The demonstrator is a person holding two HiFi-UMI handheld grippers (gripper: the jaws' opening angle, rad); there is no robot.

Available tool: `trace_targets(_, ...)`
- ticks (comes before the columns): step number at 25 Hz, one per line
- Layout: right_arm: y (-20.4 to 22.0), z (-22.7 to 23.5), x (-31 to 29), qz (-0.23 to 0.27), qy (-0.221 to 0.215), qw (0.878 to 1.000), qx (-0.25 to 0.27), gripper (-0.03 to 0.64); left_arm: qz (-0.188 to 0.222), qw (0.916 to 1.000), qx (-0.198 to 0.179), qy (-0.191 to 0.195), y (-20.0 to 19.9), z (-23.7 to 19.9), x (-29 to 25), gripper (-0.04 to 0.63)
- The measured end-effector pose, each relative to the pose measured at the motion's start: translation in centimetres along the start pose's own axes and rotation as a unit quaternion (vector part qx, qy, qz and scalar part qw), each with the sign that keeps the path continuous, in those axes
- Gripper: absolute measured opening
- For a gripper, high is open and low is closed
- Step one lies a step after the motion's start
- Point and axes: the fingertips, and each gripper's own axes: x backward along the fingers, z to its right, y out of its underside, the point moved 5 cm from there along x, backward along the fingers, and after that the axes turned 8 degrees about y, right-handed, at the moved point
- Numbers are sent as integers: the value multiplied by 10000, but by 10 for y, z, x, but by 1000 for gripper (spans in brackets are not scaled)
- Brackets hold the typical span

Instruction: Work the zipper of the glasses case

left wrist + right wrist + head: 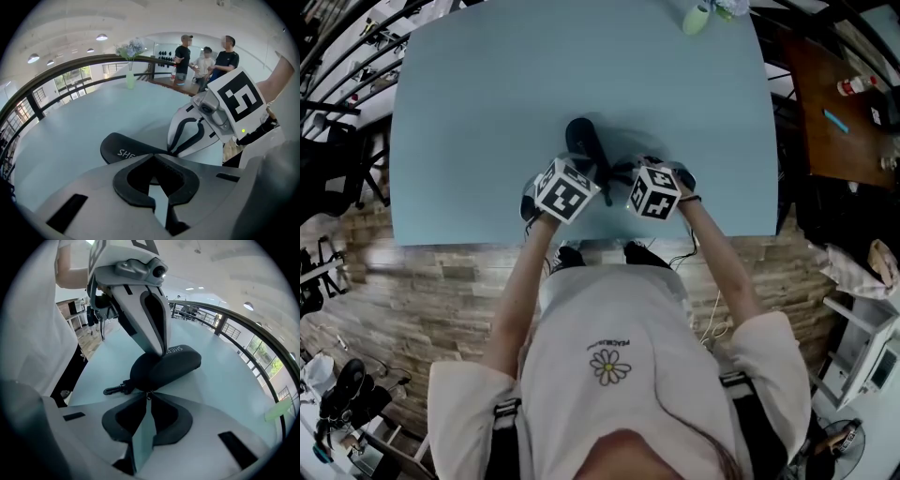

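A black zip-up glasses case (584, 142) lies on the light blue table (487, 112), just beyond both grippers. In the right gripper view the case (166, 365) has white lettering on top and a black clip (114, 389) at its near end. My right gripper (149, 396) is shut, its tips pinching the small zipper pull at the case's near seam. My left gripper (152, 158) is shut too, its tips set against the top of the case (123, 149) beside the lettering. It comes down on the case from above in the right gripper view.
A pale green vase with flowers (697, 17) stands at the table's far edge. The table's near edge (581, 240) is close behind the grippers. A brown table (844, 112) with small items stands to the right. Several people (206, 61) stand beyond the table.
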Motion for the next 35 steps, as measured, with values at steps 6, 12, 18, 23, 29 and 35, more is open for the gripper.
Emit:
trace_targets(6, 6, 1, 3, 27, 152, 9995, -276, 12, 25, 10000, 16, -48, -1, 2, -3, 15)
trace_targets(12, 1, 0, 4, -95, -57, 9951, -985, 9, 24, 10000, -55, -76, 1, 1, 0, 15)
trace_targets(18, -22, -33, 1, -78, -148, 9932, -1153, 9, 12, 9998, -183, -27, 1, 0, -1, 15)
trace_targets(23, -29, -37, -3, -153, 102, 9886, -1496, 9, -25, 9988, -475, 124, 2, 0, 3, 15)
trace_targets(29, 15, -24, 23, -825, 775, 9905, -785, 8, -164, 9945, -1007, 213, -5, 12, 1, 15)
trace_targets(35, 48, -1, 42, -1406, 1478, 9769, -644, 8, -2, 9885, -1477, 332, -26, 25, 0, 15)
